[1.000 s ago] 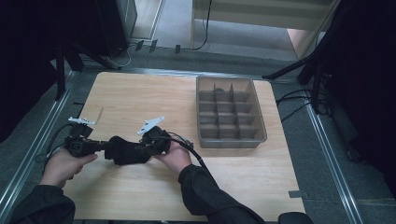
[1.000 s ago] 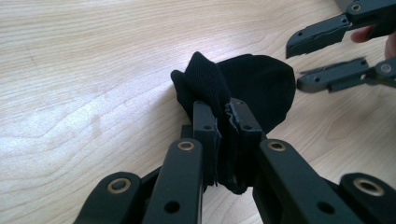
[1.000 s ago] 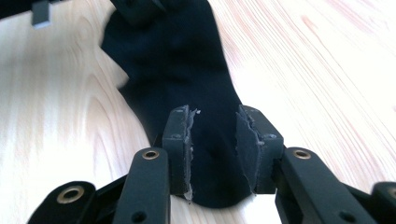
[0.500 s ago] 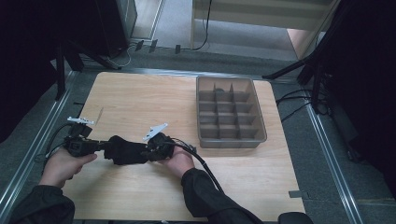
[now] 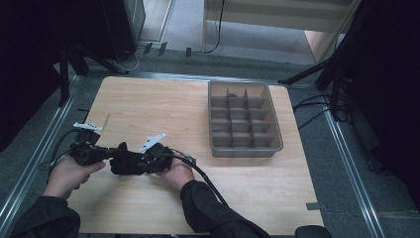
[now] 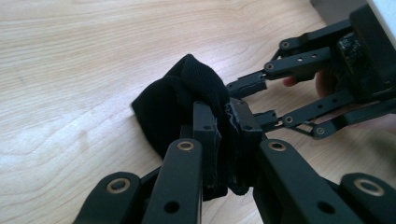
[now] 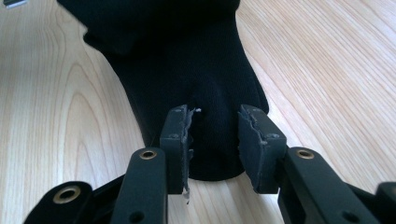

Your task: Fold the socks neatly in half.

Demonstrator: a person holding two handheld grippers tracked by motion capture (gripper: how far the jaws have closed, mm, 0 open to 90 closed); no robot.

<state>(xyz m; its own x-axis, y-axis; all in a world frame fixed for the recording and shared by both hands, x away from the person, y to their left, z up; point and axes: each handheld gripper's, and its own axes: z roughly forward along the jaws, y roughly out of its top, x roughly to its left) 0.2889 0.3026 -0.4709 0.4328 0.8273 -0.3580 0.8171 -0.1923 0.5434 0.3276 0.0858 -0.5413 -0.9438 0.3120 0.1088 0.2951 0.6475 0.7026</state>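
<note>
A black knit sock [image 5: 127, 162], soft, ribbed and bunched up, is stretched between both tools near the front left of the pale wood-grain table [image 5: 163, 106]. It's pinched tight by the left gripper [image 6: 223, 133], jaws nearly together on a fold. The right gripper [image 7: 215, 140] is held about half open around the rounded toe end, pads not pressing. A grey plastic divided tray [image 5: 243, 119] is parked well apart, with grey floor all around.

The left tool [image 5: 111, 153] points at the right tool [image 5: 143, 161], tips nearly meeting. Its jaws are clamped tight (only a thin fold between the pads). The right tool's jaws stand apart, pads [image 7: 180, 140] pressing nothing. Both forearms reach in low.
</note>
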